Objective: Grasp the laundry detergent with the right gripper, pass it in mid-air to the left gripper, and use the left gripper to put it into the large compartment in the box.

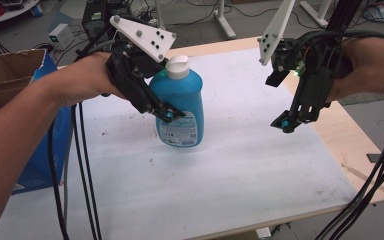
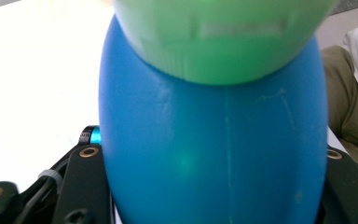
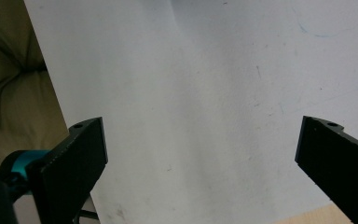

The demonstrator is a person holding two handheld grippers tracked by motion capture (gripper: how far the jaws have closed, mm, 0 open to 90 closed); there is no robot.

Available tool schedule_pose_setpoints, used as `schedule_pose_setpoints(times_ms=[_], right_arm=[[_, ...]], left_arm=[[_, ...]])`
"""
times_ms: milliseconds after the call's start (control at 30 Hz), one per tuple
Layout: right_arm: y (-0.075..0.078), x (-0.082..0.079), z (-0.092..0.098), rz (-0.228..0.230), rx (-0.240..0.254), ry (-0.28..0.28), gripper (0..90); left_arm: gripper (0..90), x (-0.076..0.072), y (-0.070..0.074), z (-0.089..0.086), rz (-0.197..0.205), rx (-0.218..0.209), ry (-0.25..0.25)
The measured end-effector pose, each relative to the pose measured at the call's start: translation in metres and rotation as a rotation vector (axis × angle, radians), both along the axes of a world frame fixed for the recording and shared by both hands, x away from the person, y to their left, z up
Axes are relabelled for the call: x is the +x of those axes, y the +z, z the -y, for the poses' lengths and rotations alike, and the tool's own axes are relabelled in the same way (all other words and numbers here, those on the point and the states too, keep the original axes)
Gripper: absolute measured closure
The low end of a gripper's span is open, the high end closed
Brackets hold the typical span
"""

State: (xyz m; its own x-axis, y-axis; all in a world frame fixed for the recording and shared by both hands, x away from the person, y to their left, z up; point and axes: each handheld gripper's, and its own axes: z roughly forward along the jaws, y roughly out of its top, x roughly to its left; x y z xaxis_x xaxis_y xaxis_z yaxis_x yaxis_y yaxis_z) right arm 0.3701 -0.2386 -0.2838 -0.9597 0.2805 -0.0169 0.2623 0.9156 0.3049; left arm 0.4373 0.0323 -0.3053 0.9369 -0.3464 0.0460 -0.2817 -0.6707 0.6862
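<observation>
I had the left gripper [image 1: 167, 114] clamped on the blue bottle [image 1: 180, 107], its jaws pressed against both sides of the body below the white cap [image 1: 177, 67], and in the left gripper view the bottle [image 2: 214, 154] sat squeezed between them. The bottle stood upright near the middle of the white tabletop [image 1: 220, 180]; whether its base touched the surface or hung just above it, I could not tell. My right gripper [image 1: 286, 123] hung off to the bottle's right, well apart from it, jaws spread wide with nothing between them but bare tabletop [image 3: 200, 116].
</observation>
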Motion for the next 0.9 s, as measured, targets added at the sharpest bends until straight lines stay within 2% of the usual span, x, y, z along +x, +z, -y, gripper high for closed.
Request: schedule_pose_setpoints(times_ms=[133, 233, 500, 533, 800, 900], right_arm=[[-0.001, 0.002, 0.000, -0.006, -0.007, 0.000, 1.3], [-0.002, 0.003, -0.001, -0.006, -0.004, 0.001, 1.3], [-0.006, 0.006, -0.002, -0.017, -0.012, -0.006, 1.2], [-0.006, 0.006, -0.002, -0.019, -0.012, -0.006, 1.3], [-0.006, 0.006, -0.002, -0.020, -0.014, -0.009, 1.3], [-0.006, 0.006, -0.003, -0.018, -0.011, -0.005, 1.3]], left_arm=[[43.9, 0.002, -0.010, 0.001, -0.008, 0.020, -0.015], [43.9, 0.004, -0.019, 0.001, -0.035, 0.020, -0.016], [43.9, 0.002, -0.032, 0.003, -0.034, 0.058, -0.037], [43.9, 0.003, -0.033, 0.004, -0.034, 0.068, -0.038], [43.7, 0.003, -0.036, 0.003, -0.031, 0.065, -0.057], [43.0, 0.006, -0.038, -0.001, -0.052, 0.063, -0.034]])
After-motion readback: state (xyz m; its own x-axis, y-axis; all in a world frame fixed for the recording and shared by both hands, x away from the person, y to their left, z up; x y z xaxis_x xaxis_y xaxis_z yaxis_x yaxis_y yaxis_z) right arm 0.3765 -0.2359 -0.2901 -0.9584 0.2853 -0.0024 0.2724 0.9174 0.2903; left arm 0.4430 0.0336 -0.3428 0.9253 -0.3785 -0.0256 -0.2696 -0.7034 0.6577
